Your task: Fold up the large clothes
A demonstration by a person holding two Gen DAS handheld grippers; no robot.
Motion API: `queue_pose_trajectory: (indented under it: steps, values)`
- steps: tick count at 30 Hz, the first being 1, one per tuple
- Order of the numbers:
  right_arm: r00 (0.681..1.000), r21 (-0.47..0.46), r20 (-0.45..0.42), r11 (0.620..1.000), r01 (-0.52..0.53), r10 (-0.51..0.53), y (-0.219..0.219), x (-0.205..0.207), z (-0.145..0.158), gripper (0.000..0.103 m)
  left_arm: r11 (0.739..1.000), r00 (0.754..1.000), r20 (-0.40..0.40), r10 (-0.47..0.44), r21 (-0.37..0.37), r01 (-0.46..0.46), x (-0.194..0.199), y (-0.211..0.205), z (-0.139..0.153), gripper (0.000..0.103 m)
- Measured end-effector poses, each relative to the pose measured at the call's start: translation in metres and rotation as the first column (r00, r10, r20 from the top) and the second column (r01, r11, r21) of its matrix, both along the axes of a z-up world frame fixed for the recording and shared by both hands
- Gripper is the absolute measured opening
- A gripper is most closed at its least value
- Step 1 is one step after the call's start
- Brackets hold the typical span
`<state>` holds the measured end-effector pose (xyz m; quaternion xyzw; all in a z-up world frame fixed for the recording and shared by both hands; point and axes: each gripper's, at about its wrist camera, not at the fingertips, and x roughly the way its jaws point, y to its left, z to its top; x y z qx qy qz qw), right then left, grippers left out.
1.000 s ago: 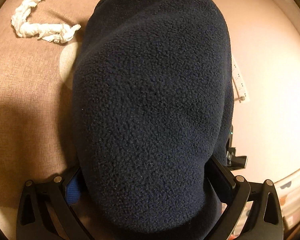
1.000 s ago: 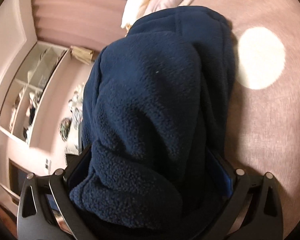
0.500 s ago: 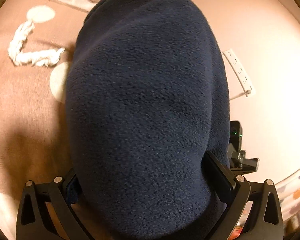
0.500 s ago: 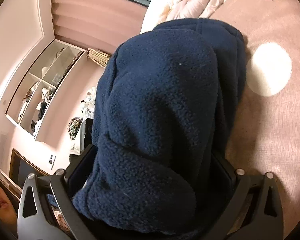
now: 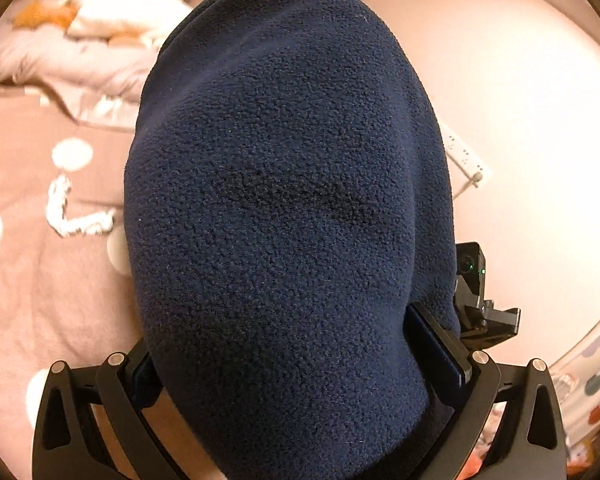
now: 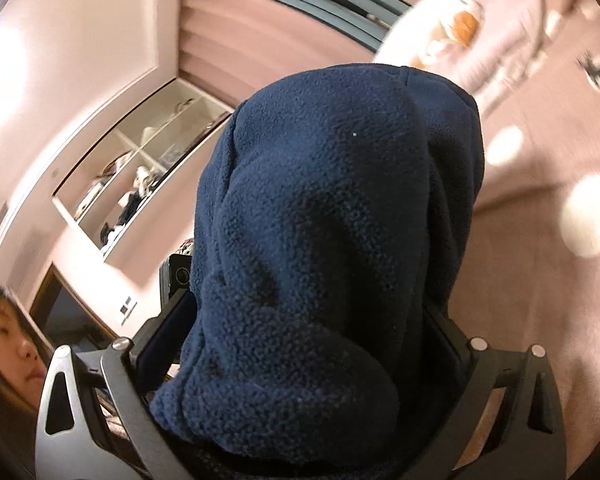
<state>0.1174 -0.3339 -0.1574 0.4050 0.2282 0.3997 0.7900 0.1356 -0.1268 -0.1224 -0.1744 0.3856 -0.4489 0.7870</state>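
While draped over both views, navy fleece clenched by left gripper, right gripper seemingly too.

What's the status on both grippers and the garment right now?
Left gripper shut on navy fleece. Right gripper shut on same fleece, bunched. Fleece drapes over both cameras, blocking most of the view of the dotted pink bedspread.
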Motion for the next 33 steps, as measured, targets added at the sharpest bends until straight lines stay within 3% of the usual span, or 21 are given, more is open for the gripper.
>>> queue_pose_trajectory:
  steps: [5,13,22,28,33]
  values:
    - [0.998,-0.021,0.053,0.999,0.026,-0.025,0.010,-0.007,0.012,0.100,0.999,0.997,0.075,0.030,0.007,-0.031,-0.024,0.011,0.019,0.103]
    - [0.995,-0.021,0.084,0.998,0.052,-0.050,0.021,-0.015,0.017,0.100,0.999,0.995,0.095,0.038,0.004,-0.039,-0.039,0.028,0.014,0.103]
    - [0.997,-0.010,0.073,1.000,0.009,-0.008,0.045,-0.011,0.018,0.100,0.995,0.990,0.098,0.097,-0.003,-0.098,-0.048,0.067,0.013,0.103]
    - [0.997,-0.018,0.075,0.999,-0.026,0.027,0.071,-0.006,0.028,0.099,0.985,0.976,0.139,0.168,0.010,-0.171,-0.075,0.090,0.032,0.103]
    - [0.994,-0.013,0.103,0.999,-0.046,0.047,0.086,0.001,0.045,0.099,0.977,0.964,0.165,0.210,-0.018,-0.210,-0.070,0.091,0.052,0.103]
